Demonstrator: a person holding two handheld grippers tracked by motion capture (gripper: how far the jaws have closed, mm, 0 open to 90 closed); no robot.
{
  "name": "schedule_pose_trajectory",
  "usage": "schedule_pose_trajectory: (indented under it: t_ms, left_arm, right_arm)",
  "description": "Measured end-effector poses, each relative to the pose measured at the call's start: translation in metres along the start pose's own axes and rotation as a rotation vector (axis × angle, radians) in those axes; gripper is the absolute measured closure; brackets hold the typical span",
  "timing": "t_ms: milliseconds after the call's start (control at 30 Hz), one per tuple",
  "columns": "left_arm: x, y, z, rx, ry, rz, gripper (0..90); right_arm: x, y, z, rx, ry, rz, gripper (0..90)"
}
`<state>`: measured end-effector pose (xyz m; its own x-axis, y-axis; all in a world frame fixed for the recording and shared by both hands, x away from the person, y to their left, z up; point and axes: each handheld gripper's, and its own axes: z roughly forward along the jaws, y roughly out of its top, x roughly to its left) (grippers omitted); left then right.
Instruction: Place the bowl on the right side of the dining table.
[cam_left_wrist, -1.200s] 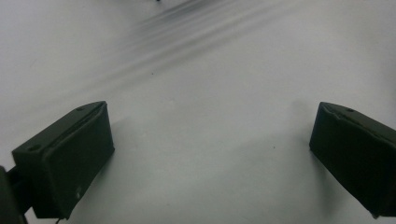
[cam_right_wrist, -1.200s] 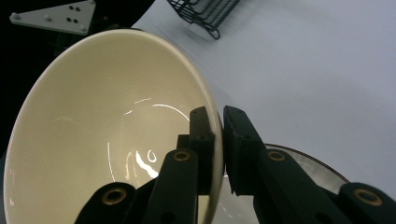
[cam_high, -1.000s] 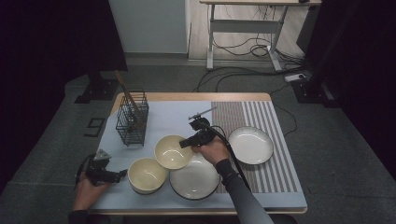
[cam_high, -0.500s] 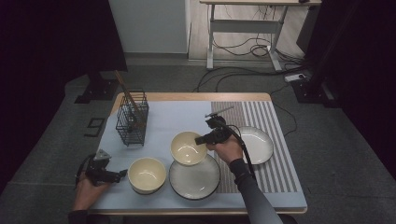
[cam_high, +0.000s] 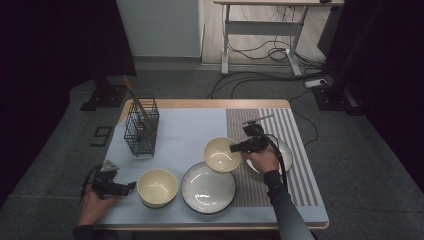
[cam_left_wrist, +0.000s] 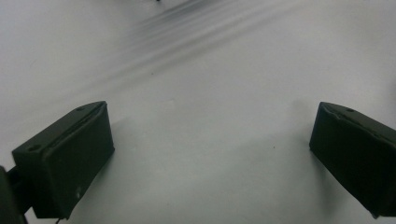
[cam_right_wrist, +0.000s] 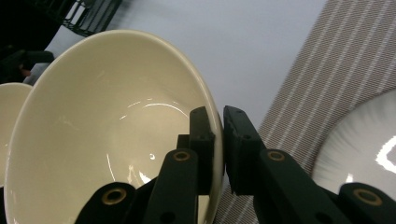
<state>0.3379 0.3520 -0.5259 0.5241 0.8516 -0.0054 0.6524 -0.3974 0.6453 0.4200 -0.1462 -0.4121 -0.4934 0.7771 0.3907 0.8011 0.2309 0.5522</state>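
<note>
Bowl carried right toward striped mat, tilted, rim pinched by right gripper

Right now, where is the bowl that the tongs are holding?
In the high view, the held bowl sits mid-table, pinched at its right rim by the right tongs. It is just above the big plate, at the striped mat's left edge.

A lab-like recording room: black curtains, floor cables (loose), bare metal desk frame.
</note>
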Motion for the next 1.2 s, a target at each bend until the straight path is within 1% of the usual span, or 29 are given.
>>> schedule_pose_trajectory:
  t_ms: [33, 133, 200, 233, 267, 300, 333, 500, 733, 800, 833, 867, 933, 1000, 1033, 1100, 1133, 1167, 1200]
  left_arm:
    - [0.0, 0.0, 0.0, 0.0, 0.0, 0.0, 0.0]
    - [0.0, 0.0, 0.0, 0.0, 0.0, 0.0, 0.0]
    - [0.0, 0.0, 0.0, 0.0, 0.0, 0.0, 0.0]
    - [0.0, 0.0, 0.0, 0.0, 0.0, 0.0, 0.0]
    - [0.0, 0.0, 0.0, 0.0, 0.0, 0.0, 0.0]
    - [0.0, 0.0, 0.0, 0.0, 0.0, 0.0, 0.0]
    - [0.0, 0.0, 0.0, 0.0, 0.0, 0.0, 0.0]
    - [0.0, 0.0, 0.0, 0.0, 0.0, 0.0, 0.0]
    - [0.0, 0.0, 0.0, 0.0, 0.0, 0.0, 0.0]
    - [0.0, 0.0, 0.0, 0.0, 0.0, 0.0, 0.0]
    - [0.0, 0.0, 0.0, 0.0, 0.0, 0.0, 0.0]
    - [0.0, 0.0, 0.0, 0.0, 0.0, 0.0, 0.0]
    - [0.0, 0.0, 0.0, 0.0, 0.0, 0.0, 0.0]
    - [0.0, 0.0, 0.0, 0.0, 0.0, 0.0, 0.0]
    - [0.0, 0.0, 0.0, 0.0, 0.0, 0.0, 0.0]
    - [0.0, 0.0, 0.0, 0.0, 0.0, 0.0, 0.0]
    - [0.0, 0.0, 0.0, 0.0, 0.0, 0.0, 0.0]
    - [0.0, 0.0, 0.0, 0.0, 0.0, 0.001, 0.0]
    - [0.0, 0.0, 0.0, 0.0, 0.0, 0.0, 0.0]
  right_arm:
    - [0.0, 0.0, 0.0, 0.0, 0.0, 0.0, 82.3]
    - [-0.011, -0.003, -0.006, -0.011, -0.018, 0.027, 82.3]
    - [-0.016, -0.004, -0.009, -0.019, -0.025, 0.042, 82.3]
    - [-0.016, -0.004, -0.009, -0.019, -0.025, 0.042, 82.3]
    - [-0.021, -0.006, -0.012, -0.027, -0.037, 0.05, 82.3]
    - [-0.021, -0.006, -0.012, -0.027, -0.037, 0.05, 82.3]
    - [-0.027, -0.007, -0.015, -0.031, -0.052, 0.059, 82.3]
    - [-0.037, -0.009, -0.021, -0.037, -0.076, 0.076, 82.3]
    - [-0.056, -0.013, -0.033, -0.054, -0.128, 0.112, 82.3]
    - [-0.061, -0.015, -0.036, -0.058, -0.138, 0.117, 82.4]
    - [-0.061, -0.015, -0.036, -0.058, -0.138, 0.117, 82.4]
    - [-0.065, -0.016, -0.038, -0.06, -0.152, 0.122, 82.3]
    - [-0.07, -0.017, -0.041, -0.061, -0.164, 0.132, 82.3]
    - [-0.074, -0.018, -0.044, -0.065, -0.177, 0.133, 82.3]
    - [-0.074, -0.018, -0.044, -0.065, -0.177, 0.133, 82.3]
    - [-0.081, -0.021, -0.048, -0.065, -0.195, 0.138, 82.3]
    - [-0.081, -0.021, -0.048, -0.065, -0.195, 0.138, 82.3]
    - [-0.085, -0.022, -0.05, -0.061, -0.204, 0.145, 82.3]
    - [-0.085, -0.022, -0.05, -0.061, -0.204, 0.145, 82.3]
